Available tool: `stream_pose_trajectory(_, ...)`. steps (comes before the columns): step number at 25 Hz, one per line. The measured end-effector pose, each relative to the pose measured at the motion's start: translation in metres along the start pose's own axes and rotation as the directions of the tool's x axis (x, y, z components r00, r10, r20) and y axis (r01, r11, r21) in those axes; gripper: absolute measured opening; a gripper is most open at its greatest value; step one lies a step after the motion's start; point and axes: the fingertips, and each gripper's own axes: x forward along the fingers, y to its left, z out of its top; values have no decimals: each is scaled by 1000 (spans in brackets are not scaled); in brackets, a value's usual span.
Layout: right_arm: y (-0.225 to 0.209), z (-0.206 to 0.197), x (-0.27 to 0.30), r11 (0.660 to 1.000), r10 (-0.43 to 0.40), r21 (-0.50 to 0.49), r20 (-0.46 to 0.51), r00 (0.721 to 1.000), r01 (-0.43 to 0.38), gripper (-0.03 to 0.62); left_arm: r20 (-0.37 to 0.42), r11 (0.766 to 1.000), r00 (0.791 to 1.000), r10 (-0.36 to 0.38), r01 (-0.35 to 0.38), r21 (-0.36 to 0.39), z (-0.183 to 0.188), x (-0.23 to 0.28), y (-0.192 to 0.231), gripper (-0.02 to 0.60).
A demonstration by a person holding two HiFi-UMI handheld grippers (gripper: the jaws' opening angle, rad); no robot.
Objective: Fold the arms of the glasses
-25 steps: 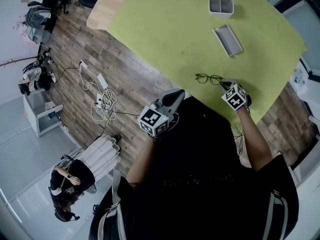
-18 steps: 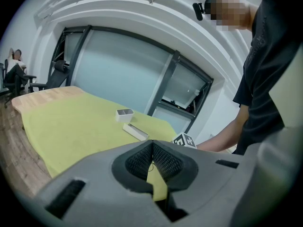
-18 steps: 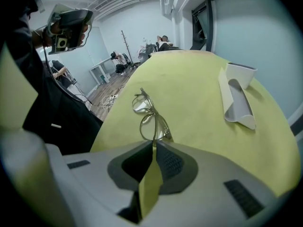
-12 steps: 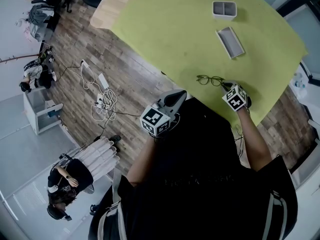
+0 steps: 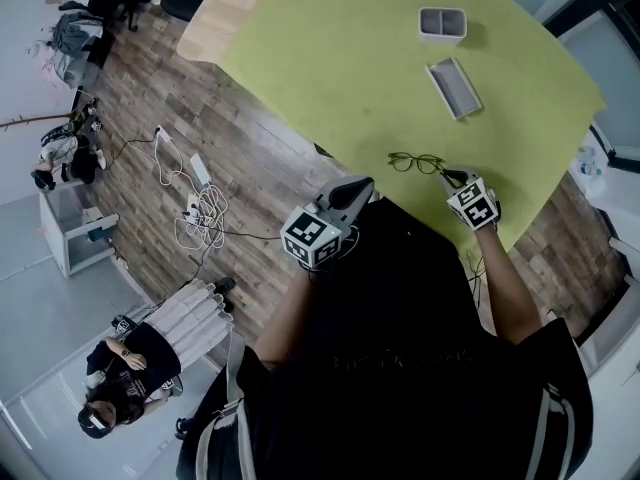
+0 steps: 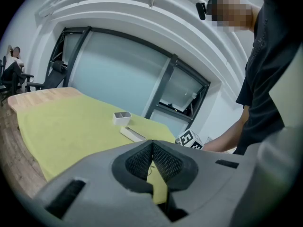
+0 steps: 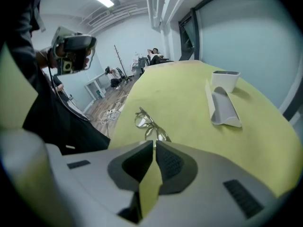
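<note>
Thin dark-framed glasses [image 5: 417,162] lie on the green table [image 5: 340,48] near its front edge; in the right gripper view the glasses [image 7: 149,123] rest just beyond my jaws. My right gripper [image 5: 452,176] is shut, its tips [image 7: 155,143] right at the near end of the frame. I see nothing between them and cannot tell whether they touch the glasses. My left gripper [image 5: 355,190] hangs off the table's front edge, to the left of the glasses. It is shut [image 6: 152,143] and empty.
A grey open case [image 5: 454,86] lies beyond the glasses, and a white two-compartment box [image 5: 442,24] stands farther back. Both show in the right gripper view, the case [image 7: 223,109] and the box [image 7: 225,79]. Wooden floor with cables [image 5: 200,203] is at the left.
</note>
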Motion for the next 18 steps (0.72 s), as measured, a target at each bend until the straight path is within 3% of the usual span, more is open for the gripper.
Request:
stream_pose_trajectory(5, 1, 19, -22, 988, 10, 152, 144, 990, -32, 29, 18, 1000, 1000, -12, 12, -7, 2, 4, 1, 18)
stream_pose_trajectory(9, 4, 48, -47, 961, 17, 257, 324, 946, -105, 29, 28, 1000, 999, -27, 27, -6, 4, 6, -2, 18)
stream_pose_trajectory(14, 8, 77, -79, 945, 4, 287, 467, 884, -156, 29, 31, 999, 999, -44, 44, 1, 6, 6, -6, 18)
stream_pose_trajectory(18, 14, 90, -99, 946, -10, 283, 516, 857, -159, 29, 29, 998, 998, -58, 58, 6, 5, 7, -7, 18)
